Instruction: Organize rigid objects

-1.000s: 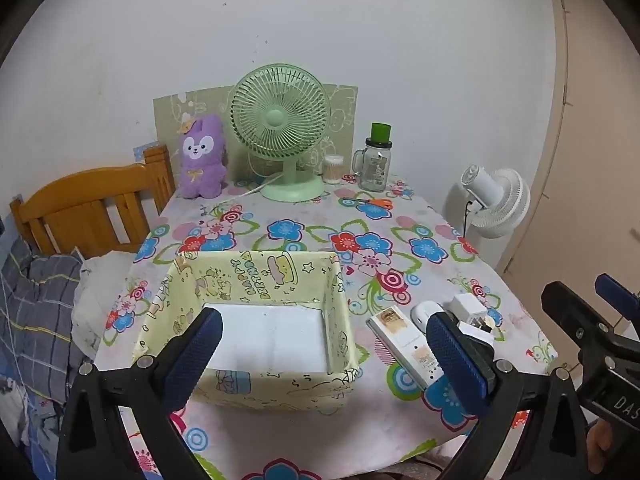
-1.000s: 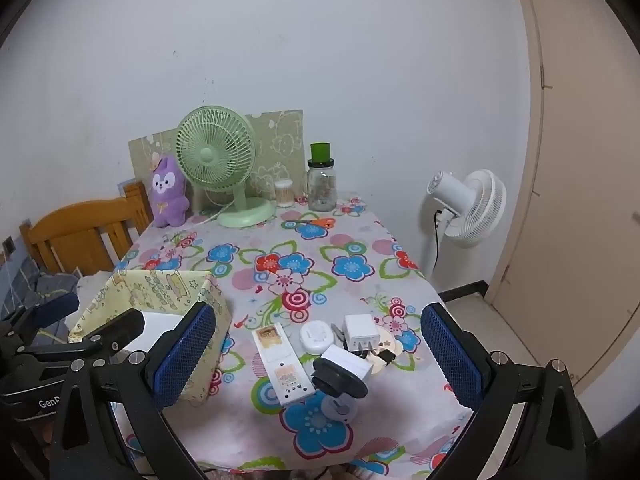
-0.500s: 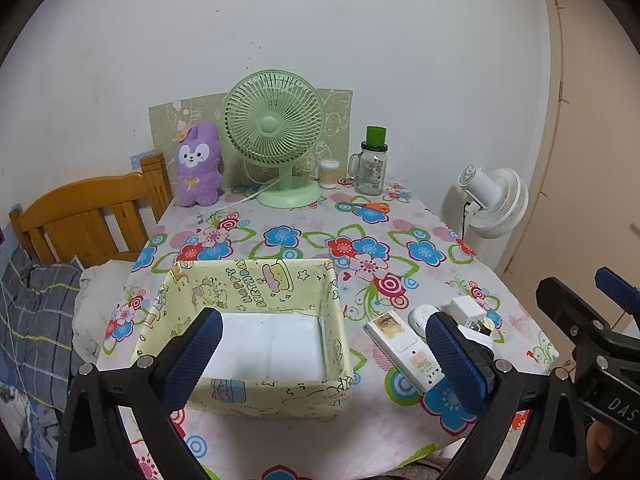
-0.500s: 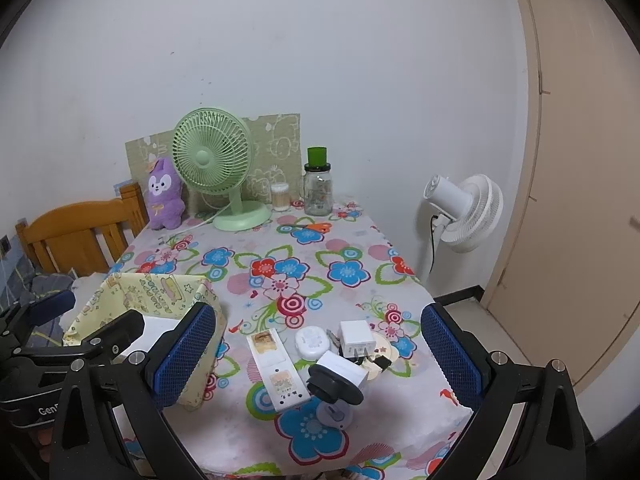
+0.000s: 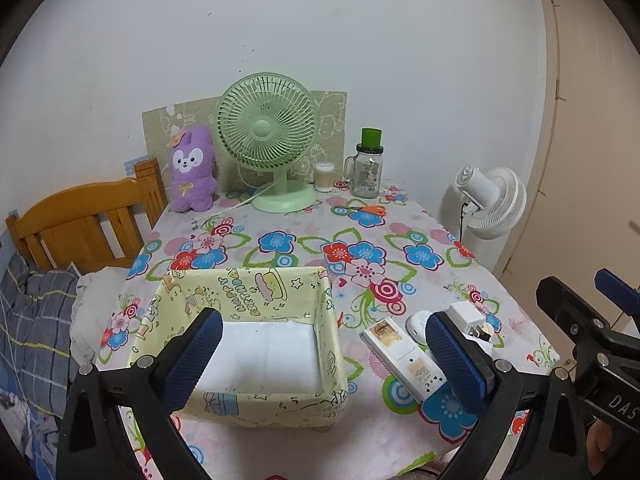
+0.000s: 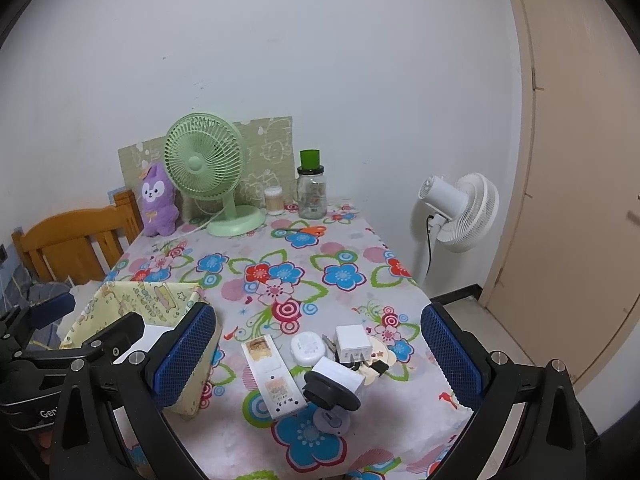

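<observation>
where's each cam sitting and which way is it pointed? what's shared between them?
Left wrist: on the left gripper, above the table's near edge, facing the far wall; centred on the yellow fabric box. Own blue pads show, and the right gripper at the right edge.
Right wrist: on the right gripper, further right, same heading; centred on the white remote and small gadgets. Own fingers show, and the left gripper at the lower left.
Shared: box, remote, green fan, white fan.

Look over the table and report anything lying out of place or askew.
The small white items lie jumbled together at the table's near right corner, outside the yellow fabric bin, whose inside shows nothing but its white lining. The long white remote lies at an angle beside them.
</observation>
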Available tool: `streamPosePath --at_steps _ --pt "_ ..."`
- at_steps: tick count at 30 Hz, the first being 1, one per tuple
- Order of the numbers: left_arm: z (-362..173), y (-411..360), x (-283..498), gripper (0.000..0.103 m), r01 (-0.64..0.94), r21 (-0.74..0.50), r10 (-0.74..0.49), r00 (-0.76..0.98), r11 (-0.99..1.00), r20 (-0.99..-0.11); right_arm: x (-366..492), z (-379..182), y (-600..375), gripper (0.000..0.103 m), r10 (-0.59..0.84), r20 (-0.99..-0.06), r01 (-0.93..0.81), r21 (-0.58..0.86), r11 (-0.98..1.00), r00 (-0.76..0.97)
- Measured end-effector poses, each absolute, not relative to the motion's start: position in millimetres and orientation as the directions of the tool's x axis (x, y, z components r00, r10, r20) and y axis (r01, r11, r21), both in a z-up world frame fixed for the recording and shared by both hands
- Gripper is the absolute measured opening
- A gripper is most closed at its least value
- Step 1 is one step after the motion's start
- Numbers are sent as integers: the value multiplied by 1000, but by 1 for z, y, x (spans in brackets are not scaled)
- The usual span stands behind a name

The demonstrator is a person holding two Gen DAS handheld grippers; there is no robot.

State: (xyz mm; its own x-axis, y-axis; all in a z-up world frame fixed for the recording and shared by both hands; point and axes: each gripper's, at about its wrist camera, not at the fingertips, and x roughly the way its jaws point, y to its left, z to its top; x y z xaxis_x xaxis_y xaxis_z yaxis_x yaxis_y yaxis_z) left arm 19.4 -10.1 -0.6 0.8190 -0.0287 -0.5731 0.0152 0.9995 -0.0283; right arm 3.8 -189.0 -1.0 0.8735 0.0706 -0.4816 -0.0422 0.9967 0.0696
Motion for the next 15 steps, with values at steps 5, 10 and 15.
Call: streamPosePath --at_steps 5,10,15 --pt "0 -15 22 102 20 -18 -27 824 1000 -566 7 2 -191 103 59 -473 -32 66 997 879" --pt "1 -18 23 102 26 -6 -25 826 1000 -563 8 4 -191 103 55 -460 -27 68 997 886" --pt "1 -19 22 102 31 -1 -26 827 1000 -562 9 3 -190 103 61 -463 -33 68 997 884"
